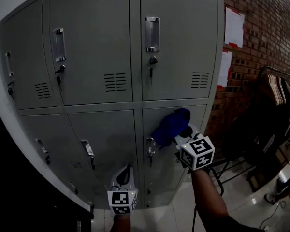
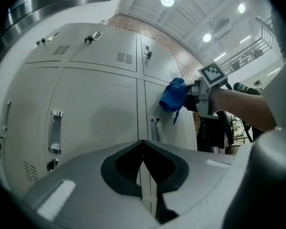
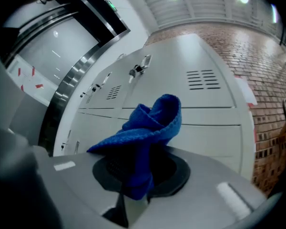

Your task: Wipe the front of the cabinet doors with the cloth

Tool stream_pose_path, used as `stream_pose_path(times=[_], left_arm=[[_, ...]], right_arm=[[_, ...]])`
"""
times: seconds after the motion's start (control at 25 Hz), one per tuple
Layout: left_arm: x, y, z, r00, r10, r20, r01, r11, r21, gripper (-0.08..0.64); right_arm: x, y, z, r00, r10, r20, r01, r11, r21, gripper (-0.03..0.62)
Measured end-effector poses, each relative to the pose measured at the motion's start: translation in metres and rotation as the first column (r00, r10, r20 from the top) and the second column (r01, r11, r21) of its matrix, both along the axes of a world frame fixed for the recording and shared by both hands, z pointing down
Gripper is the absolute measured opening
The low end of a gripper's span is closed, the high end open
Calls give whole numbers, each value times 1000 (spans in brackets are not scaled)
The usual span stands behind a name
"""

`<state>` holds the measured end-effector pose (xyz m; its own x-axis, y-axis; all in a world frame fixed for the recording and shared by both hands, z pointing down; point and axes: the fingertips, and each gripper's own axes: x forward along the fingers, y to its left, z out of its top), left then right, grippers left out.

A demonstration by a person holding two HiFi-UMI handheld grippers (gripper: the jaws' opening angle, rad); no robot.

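A grey metal cabinet (image 1: pixel 94 42) with several locker doors fills the head view. A blue cloth (image 1: pixel 170 125) is bunched at the top of the lower right door (image 1: pixel 203 111), just right of that door's handle (image 1: pixel 150 148). My right gripper (image 1: pixel 182 133) is shut on the cloth and holds it at the door face. In the right gripper view the cloth (image 3: pixel 150 128) rises folded out of the jaws of the right gripper (image 3: pixel 143 173). My left gripper (image 1: pixel 125 173) hangs lower, before the lower middle door, shut and empty. The left gripper view shows its jaws (image 2: pixel 143 149) together and the cloth (image 2: pixel 173 94) to the upper right.
A brick wall (image 1: pixel 266 28) with white papers (image 1: pixel 233 27) stands right of the cabinet. A rack of hangers and dark clothes (image 1: pixel 275 88) is by that wall. Keys hang from the upper door locks (image 1: pixel 151 69). A person's shoe (image 1: pixel 273 197) shows on the tiled floor at lower right.
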<state>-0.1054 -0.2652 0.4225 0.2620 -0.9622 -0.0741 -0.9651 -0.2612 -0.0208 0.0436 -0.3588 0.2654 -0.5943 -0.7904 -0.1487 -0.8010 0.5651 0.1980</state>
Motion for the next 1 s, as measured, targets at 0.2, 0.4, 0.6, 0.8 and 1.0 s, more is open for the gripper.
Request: stream_pose_path(times=[0.2,0.4,0.6,0.8,1.0], left_arm=[[-29,8,2,999,-46,-2,46,999,-6,17],[-51,15,3,997,-82,-12,82,997,-11,17],[-48,14,7,997,-72,-15,72,997,-18,17],[-31,10,10,999,-35,-10,34,999,-26,17],[-11,6,9,1000,1,-19,-1,1000,-26,17]], right_arm=[[-69,8,14,993,-69,-98,70,998,7,74],[-83,5,16,992,-1,-126,6,999,38,74],[-77,3,16,994,-4,-110,6,1000,19,74],[-43,-4,22,994,46,-97,-46,999,3,73],[-2,-11,26,989,115,-96,-117,993,-20,74]])
